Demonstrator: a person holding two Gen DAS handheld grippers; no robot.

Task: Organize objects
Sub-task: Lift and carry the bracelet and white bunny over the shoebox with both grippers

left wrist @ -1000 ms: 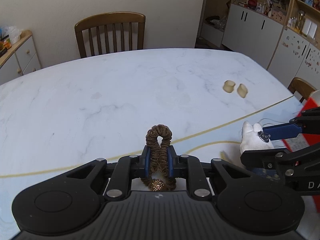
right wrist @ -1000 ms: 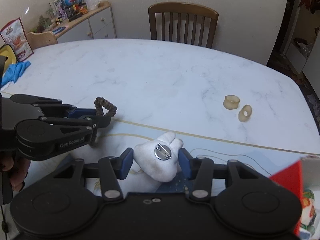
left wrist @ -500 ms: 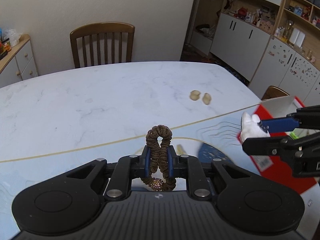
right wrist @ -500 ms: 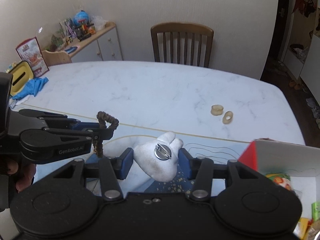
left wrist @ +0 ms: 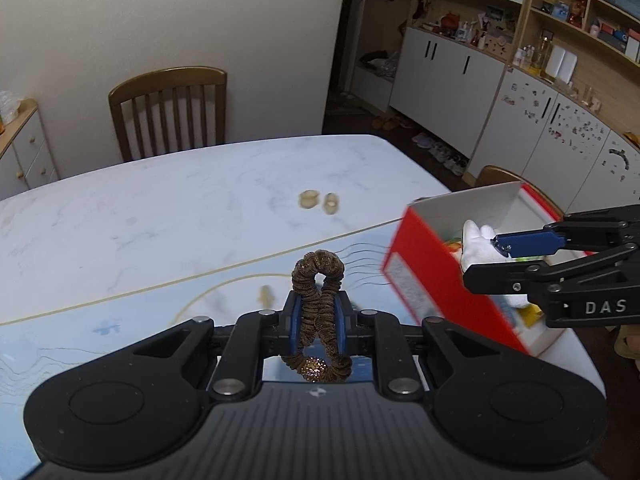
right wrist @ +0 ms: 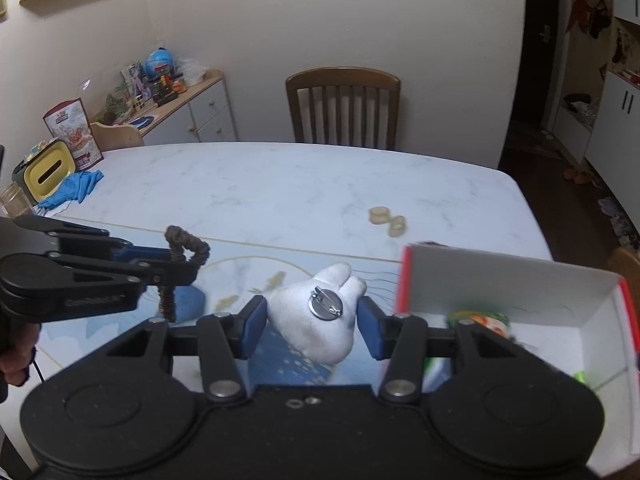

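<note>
Both tools have risen and swung rightward since the earlier frame, bringing the red box into view where only bench top showed before. On the left, the left tool (left wrist: 318, 312) stands nearly closed, its blue pads pinching a brown coiled hair tie (left wrist: 318, 280) whose loop pokes up above the fingers and whose gold bead hangs below them. Seen from the right wrist, that same left tool (right wrist: 176, 268) carries the hair tie (right wrist: 186, 240) clear above the blue printed mat (right wrist: 280, 360) on the marble bench (right wrist: 280, 184). At centre, two small tan rings (right wrist: 387, 220) lie side by side on the bare marble, well apart from both tools. A wooden chair (right wrist: 343, 108) stands at the far edge of the bench. Further right, the right tool (right wrist: 311, 320) grips a white plush brooch (right wrist: 316, 328), pin back facing the camera, its jaws part-way closed on the soft body. At far right sits the red box (right wrist: 516, 292), open-topped with white inner walls, colourful items blurred inside; the brooch hangs just beside its near left corner.
</note>
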